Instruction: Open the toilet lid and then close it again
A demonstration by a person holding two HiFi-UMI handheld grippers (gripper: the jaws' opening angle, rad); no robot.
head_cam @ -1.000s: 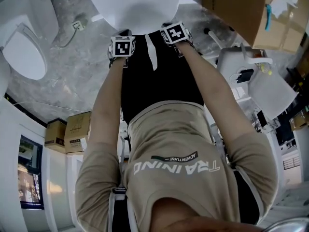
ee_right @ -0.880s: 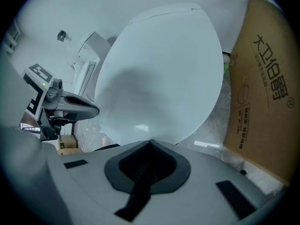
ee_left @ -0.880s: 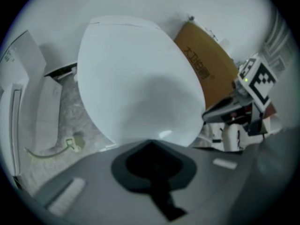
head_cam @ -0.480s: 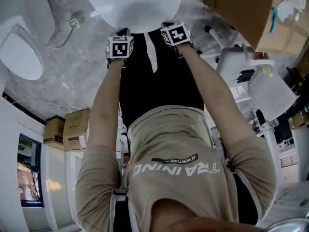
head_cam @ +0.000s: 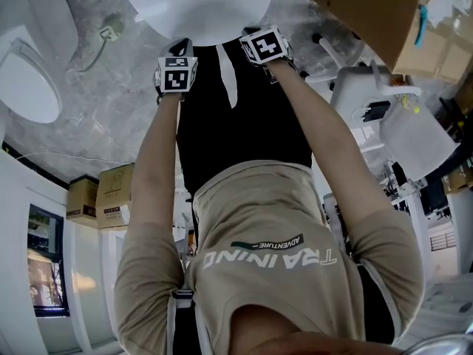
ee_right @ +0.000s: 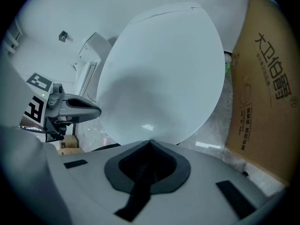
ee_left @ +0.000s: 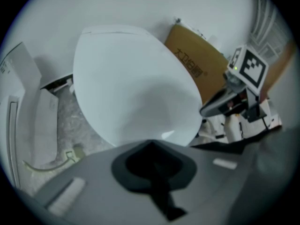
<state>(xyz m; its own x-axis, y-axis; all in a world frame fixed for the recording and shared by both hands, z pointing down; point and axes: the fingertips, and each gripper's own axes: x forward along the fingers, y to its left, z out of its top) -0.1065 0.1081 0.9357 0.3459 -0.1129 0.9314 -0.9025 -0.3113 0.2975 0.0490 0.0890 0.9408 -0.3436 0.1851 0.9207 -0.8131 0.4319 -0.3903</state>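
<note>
The big white toilet lid [head_cam: 199, 6] is at the top of the head view, right in front of the person, and both grippers reach up to its near edge. The left gripper [head_cam: 179, 50] is at the left part of that edge and the right gripper [head_cam: 255, 39] is at the right part, with a small gap between the two. In the left gripper view, the jaws are pressed together with nothing between them, and their tip [ee_left: 150, 144] sits right at the rim of the lid [ee_left: 136, 83]. The right gripper view shows the same thing: the jaws are closed tight, and their tip [ee_right: 150, 142] is right at the lid's [ee_right: 164, 74] rim. The smooth side of the lid faces both cameras. I cannot tell how far up the lid is tipped. A brown cardboard box [ee_right: 265, 93] stands just to the right of the toilet. The floor [head_cam: 111, 117] is grey stone. Another white toilet [head_cam: 26, 80] is off to the left, well away. Two small boxes [head_cam: 103, 194] sit by the wall on the left
</note>
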